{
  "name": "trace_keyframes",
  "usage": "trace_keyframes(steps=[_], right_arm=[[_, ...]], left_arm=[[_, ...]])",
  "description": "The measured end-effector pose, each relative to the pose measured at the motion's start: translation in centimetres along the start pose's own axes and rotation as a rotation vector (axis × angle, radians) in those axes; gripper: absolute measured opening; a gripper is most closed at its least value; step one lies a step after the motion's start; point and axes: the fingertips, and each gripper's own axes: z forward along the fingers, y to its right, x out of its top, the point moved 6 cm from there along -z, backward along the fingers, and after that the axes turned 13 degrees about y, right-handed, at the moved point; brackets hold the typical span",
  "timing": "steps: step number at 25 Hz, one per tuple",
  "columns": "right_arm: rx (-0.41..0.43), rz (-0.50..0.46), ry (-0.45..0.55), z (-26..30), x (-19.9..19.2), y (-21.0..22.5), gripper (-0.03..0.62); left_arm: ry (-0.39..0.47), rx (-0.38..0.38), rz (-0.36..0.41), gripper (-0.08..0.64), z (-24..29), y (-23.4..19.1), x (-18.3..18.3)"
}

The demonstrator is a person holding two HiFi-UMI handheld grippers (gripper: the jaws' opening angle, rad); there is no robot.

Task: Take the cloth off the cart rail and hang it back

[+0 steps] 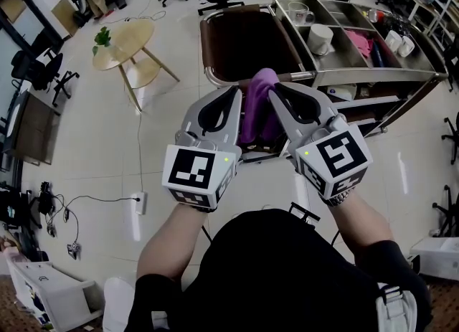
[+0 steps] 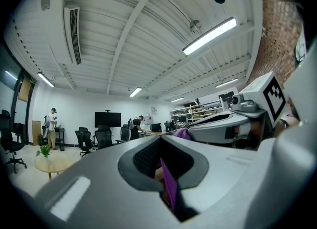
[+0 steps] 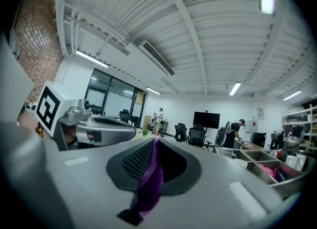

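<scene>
Both grippers are being held up side by side in front of the cart (image 1: 387, 74), tips nearly meeting.

- The left gripper (image 1: 231, 100) is pinching the purple cloth (image 1: 257, 108). In the left gripper view its fingers (image 2: 89, 173) are closed together on a thin purple fold.
- The right gripper (image 1: 278, 94) is doing the same. In its own view the fingers (image 3: 237, 183) are clamped on a thicker twist of the cloth.
- The cloth is hanging bunched between the two tips, just over the cart rail (image 1: 297, 77) in the head view. Its lower end is dropping behind the grippers, so I cannot tell whether it is touching the rail.

My reading is that the cloth is off the rail or nearly so, and the re-hang is not yet done.

Risks from here:
- The left pinch is catching only an edge, so a tug against the rail could be pulling that fold free and leaving the cloth dangling from one side.
- With the tips this close, the cloth is staying gathered. Laid over the rail as a lump, it could be sliding off to the floor (image 1: 165, 130) or into the cart.
- The grippers are covering part of the rail from above, so aiming the drape is partly blind.
- Uneven release would be dragging it to the heavier side.
</scene>
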Motion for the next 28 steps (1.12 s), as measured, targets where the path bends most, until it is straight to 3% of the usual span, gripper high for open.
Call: trace_keyframes(steps=[15,28], right_arm=[[-0.029,-0.017,-0.009,0.2,1.4,-3.5,0.031],[-0.116,-0.038,-0.016,0.4,2.3,-5.0,0.031]], left_arm=[[0.018,-0.013,-0.019,0.003,-3.5,-1.0,1.7],[0.034,-0.068,-0.070,0.003,-4.2,-2.3,2.4]])
